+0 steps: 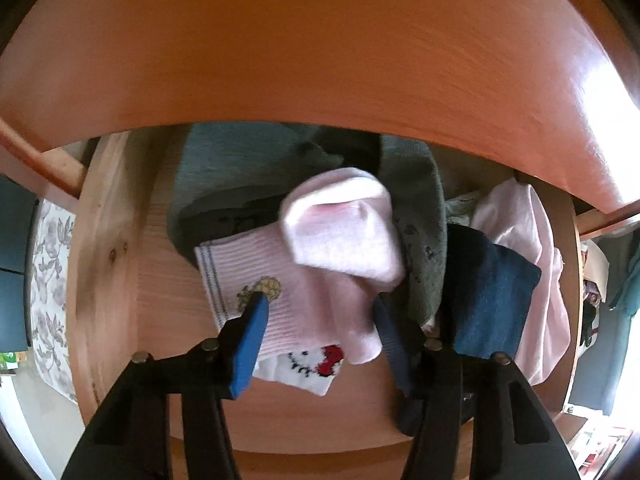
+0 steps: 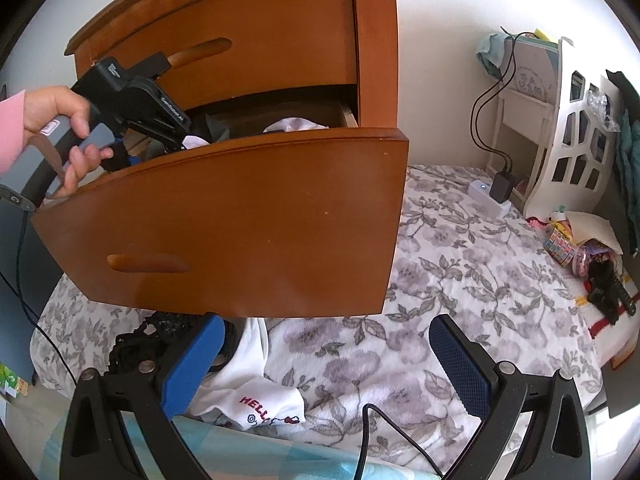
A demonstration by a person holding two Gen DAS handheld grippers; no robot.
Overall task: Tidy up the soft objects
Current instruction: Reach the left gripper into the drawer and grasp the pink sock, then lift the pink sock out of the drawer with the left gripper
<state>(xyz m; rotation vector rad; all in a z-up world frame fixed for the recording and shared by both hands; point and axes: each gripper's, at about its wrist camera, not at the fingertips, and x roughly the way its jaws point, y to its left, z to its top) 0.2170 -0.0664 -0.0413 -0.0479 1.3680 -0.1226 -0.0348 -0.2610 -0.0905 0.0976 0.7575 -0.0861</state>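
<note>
Just above the open drawer (image 1: 108,264) floor, my left gripper (image 1: 320,304) pinches the pale pink sock (image 1: 320,264); a white sock (image 1: 304,372) lies beneath it. Beyond the sock sit grey-green clothes (image 1: 224,176). Below the drawer, my right gripper (image 2: 324,364) hangs spread, empty, over the floral bedspread (image 2: 460,280).
</note>
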